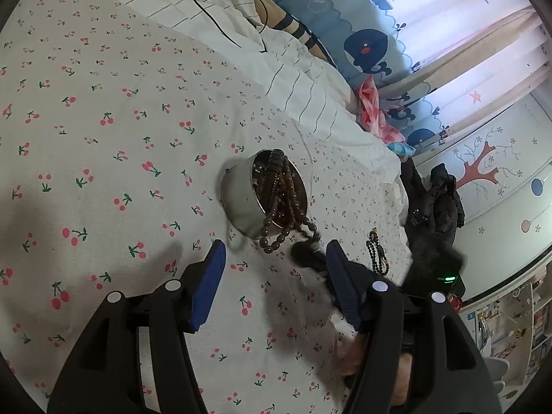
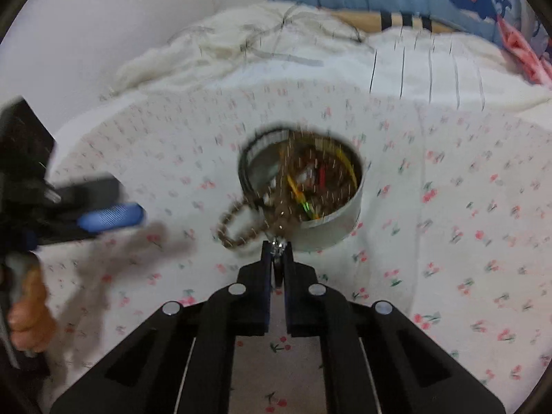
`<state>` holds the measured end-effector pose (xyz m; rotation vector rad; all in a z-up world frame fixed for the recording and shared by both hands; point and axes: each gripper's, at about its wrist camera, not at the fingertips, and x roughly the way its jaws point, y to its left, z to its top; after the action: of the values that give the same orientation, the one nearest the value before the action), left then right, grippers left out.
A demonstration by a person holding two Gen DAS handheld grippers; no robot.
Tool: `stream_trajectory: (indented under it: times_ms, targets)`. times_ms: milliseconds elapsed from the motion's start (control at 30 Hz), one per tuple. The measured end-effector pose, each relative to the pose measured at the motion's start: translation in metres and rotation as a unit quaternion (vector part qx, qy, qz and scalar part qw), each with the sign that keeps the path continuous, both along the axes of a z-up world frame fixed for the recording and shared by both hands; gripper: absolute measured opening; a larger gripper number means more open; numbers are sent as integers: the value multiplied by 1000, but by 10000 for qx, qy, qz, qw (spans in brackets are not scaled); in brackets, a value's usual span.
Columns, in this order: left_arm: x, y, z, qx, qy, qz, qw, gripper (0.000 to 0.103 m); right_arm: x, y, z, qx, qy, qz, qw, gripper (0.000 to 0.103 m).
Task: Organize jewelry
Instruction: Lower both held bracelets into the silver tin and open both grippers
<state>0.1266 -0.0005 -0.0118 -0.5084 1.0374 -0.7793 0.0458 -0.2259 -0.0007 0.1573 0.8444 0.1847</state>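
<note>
A round metal tin (image 1: 238, 203) sits on the cherry-print bedsheet, holding brown bead strings (image 1: 279, 207) that spill over its rim. My left gripper (image 1: 272, 258) is open and empty, just short of the tin. A dark green bead bracelet (image 1: 377, 255) lies on the sheet to the right of it. In the blurred right wrist view the tin (image 2: 331, 227) is close ahead with a bead loop (image 2: 234, 224) hanging out. My right gripper (image 2: 277, 252) is shut on a small silvery piece of jewelry (image 2: 277, 246) at the tin's near rim. The left gripper's blue pad (image 2: 110, 217) shows at left.
A white quilt (image 1: 293, 79) with a black cable (image 1: 214, 17) lies bunched behind the tin. A whale-print bumper (image 1: 362, 45) lines the far edge. Dark clothes (image 1: 431, 200) hang at the bed's right edge. A pink cloth (image 1: 371, 110) lies by the bumper.
</note>
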Motion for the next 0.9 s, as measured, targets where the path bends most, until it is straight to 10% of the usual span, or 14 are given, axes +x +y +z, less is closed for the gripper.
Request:
stream_trajectory:
  times_ms: [400, 533, 900]
  targets:
    - [-2, -8, -4, 334, -118, 14, 9994, 63, 69, 3, -7, -324, 347, -57, 9989, 7]
    - [-3, -10, -2, 434, -218, 27, 9988, 65, 59, -2, -1, -391, 288, -60, 9988, 53]
    - [-5, -12, -2, 668, -394, 79, 9970, 68, 7, -41, 16, 114, -205, -376, 9990, 66]
